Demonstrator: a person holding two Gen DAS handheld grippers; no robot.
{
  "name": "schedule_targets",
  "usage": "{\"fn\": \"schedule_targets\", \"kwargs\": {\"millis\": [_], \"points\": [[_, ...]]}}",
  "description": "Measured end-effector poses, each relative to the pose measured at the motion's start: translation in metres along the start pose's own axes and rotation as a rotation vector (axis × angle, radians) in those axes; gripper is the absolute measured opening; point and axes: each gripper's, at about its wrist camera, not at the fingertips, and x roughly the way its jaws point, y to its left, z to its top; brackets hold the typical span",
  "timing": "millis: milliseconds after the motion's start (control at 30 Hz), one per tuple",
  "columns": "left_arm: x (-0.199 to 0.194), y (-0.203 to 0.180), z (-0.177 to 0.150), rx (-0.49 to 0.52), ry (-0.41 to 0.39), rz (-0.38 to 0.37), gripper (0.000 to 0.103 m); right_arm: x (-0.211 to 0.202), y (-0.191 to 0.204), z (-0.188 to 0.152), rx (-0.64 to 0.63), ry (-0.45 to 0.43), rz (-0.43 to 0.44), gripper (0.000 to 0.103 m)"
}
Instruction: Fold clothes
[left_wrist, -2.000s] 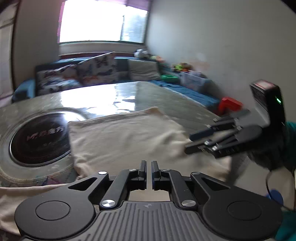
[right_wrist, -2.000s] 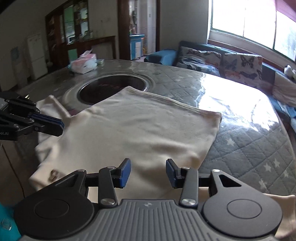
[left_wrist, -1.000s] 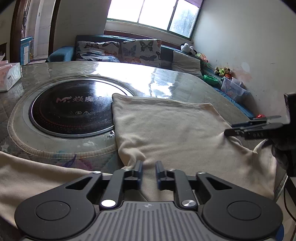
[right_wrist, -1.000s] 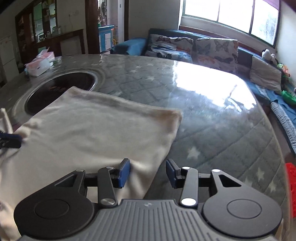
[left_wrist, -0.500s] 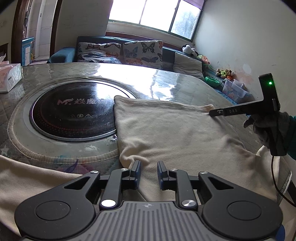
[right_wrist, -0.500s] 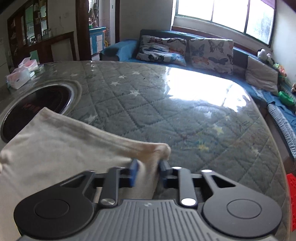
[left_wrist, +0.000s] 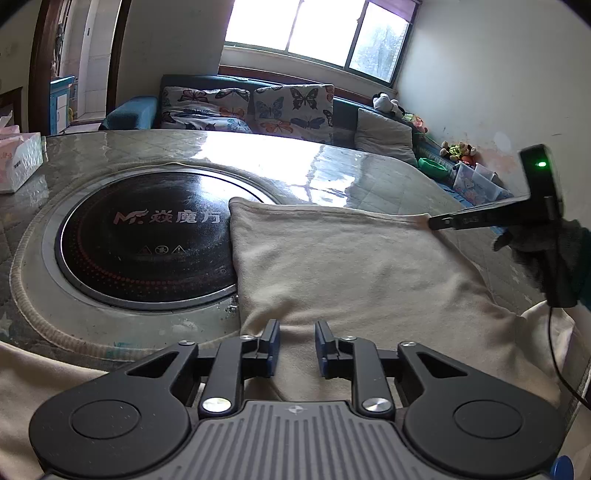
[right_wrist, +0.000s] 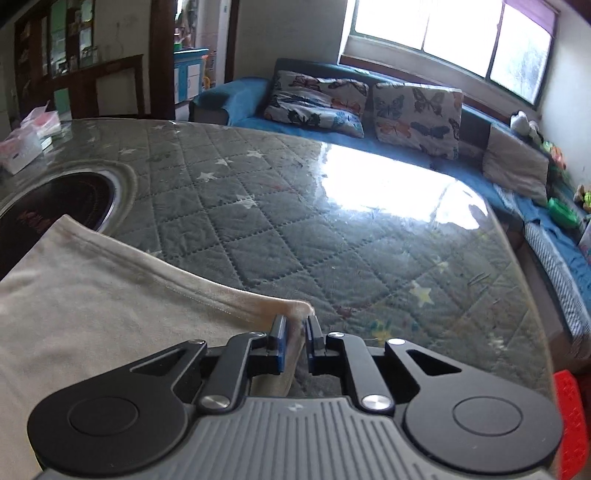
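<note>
Pinching the far corner of the cream garment (right_wrist: 110, 314), my right gripper (right_wrist: 295, 332) has its jaws closed on the hem. The garment lies flat on the counter (right_wrist: 332, 229), beside the round black cooktop (left_wrist: 144, 240). My left gripper (left_wrist: 295, 345) hovers over the near edge, jaws parted, holding nothing.

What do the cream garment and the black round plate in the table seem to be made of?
Cream garment: soft matte knit, probably cotton; it drapes and shows a stitched hem. Black round plate: glossy glass or ceramic; it mirrors the window light and carries printed lettering.
</note>
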Motion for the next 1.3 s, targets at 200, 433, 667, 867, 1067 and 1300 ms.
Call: {"fn": "schedule_targets", "kwargs": {"millis": [200, 433, 667, 867, 1067, 1300], "points": [[-0.015, -0.027, -0.010, 0.069, -0.001, -0.040, 0.032, -0.051, 0.021, -0.022, -0.103, -0.014, 0.063, 0.015], [-0.034, -0.064, -0.032, 0.177, 0.009, -0.123, 0.038, -0.111, 0.067, -0.073, -0.209, -0.026, 0.184, 0.034], [-0.039, -0.086, -0.045, 0.269, 0.010, -0.169, 0.040, -0.147, 0.096, -0.128, -0.271, 0.005, 0.200, 0.043], [-0.037, -0.089, -0.044, 0.293, 0.015, -0.163, 0.040, -0.180, 0.076, -0.157, -0.160, -0.034, 0.155, 0.044], [-0.034, -0.114, -0.031, 0.330, -0.024, -0.215, 0.040, -0.193, 0.035, -0.171, 0.003, -0.046, 0.041, 0.044], [-0.013, -0.154, -0.038, 0.386, 0.020, -0.288, 0.038, -0.190, -0.037, -0.197, 0.226, -0.042, -0.205, 0.042]]}}
